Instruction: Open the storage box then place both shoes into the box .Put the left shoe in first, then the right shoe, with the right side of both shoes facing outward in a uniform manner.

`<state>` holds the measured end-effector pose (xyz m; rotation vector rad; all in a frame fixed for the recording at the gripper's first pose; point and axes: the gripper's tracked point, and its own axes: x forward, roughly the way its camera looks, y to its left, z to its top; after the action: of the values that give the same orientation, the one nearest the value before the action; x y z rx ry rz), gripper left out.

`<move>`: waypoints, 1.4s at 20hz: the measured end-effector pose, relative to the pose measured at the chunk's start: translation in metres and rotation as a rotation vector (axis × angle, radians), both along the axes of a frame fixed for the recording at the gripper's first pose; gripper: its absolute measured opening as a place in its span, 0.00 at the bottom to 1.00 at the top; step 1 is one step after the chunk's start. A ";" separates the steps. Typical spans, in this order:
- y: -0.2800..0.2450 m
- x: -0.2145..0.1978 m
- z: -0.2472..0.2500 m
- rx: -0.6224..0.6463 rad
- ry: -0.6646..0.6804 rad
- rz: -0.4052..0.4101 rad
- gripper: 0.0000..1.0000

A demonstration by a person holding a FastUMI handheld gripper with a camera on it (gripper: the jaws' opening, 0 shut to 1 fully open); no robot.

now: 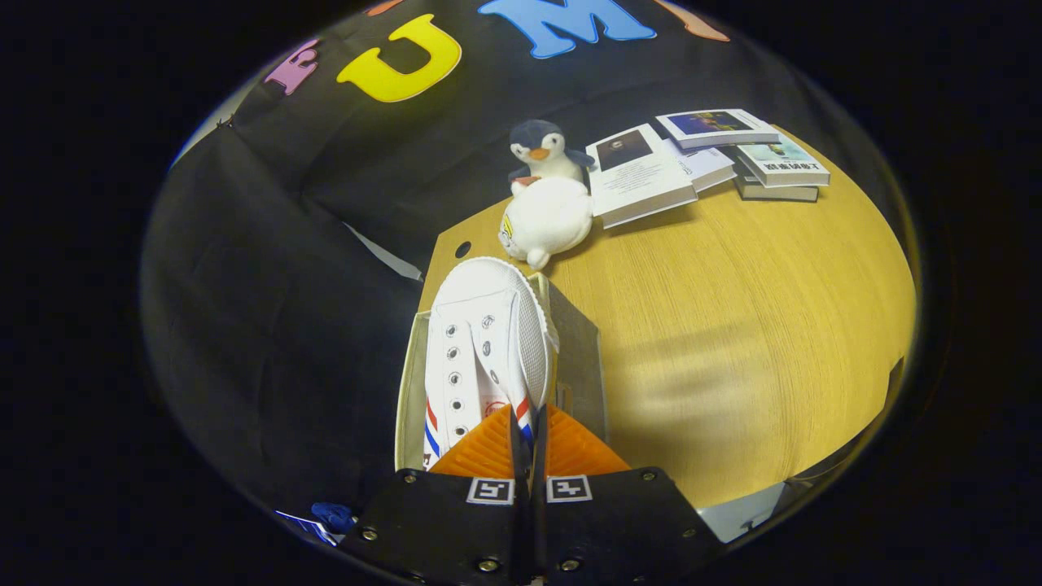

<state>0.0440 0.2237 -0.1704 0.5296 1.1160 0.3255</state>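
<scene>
Jaws nearly closed, pinching the rim of a white shoe (487,346) at its opening, gripper (529,423) right above the heel end. Shoe pointing away, toe forward, red and blue stripes on its sides, red mark on the tongue unreadable. Sitting inside the open storage box (574,358) at the wooden table (733,325) corner. Beyond: plush penguin (545,199), then books (700,159), cover writing too small to read.

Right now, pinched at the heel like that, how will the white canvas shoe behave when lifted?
The white canvas lace-up shoe is likely light. The claw grips only its thin heel edge, so the toe may sag or swing. The soft canvas may buckle; its rubber toe cap looks stiffer.
</scene>
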 end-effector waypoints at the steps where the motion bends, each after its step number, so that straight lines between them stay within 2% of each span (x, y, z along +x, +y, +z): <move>1: 0.006 0.000 -0.003 -0.005 0.004 0.005 0.00; 9: 0.026 0.005 -0.029 -0.095 0.001 0.002 0.01; 11: 0.035 0.002 -0.023 -0.077 -0.019 0.045 0.04; 12: 0.036 0.008 -0.015 -0.075 -0.042 0.048 0.29; 13: 0.033 0.009 -0.009 -0.089 -0.075 0.049 0.37; 15: 0.023 0.016 0.007 -0.092 -0.131 0.046 0.69; 16: 0.015 0.017 0.016 -0.092 -0.156 0.039 1.00; 20: -0.024 0.027 0.059 -0.113 -0.300 0.005 0.98; 28: -0.122 0.023 0.111 -0.218 -0.487 -0.083 0.98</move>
<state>0.0668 0.1015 -0.0596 0.2795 0.6447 0.2391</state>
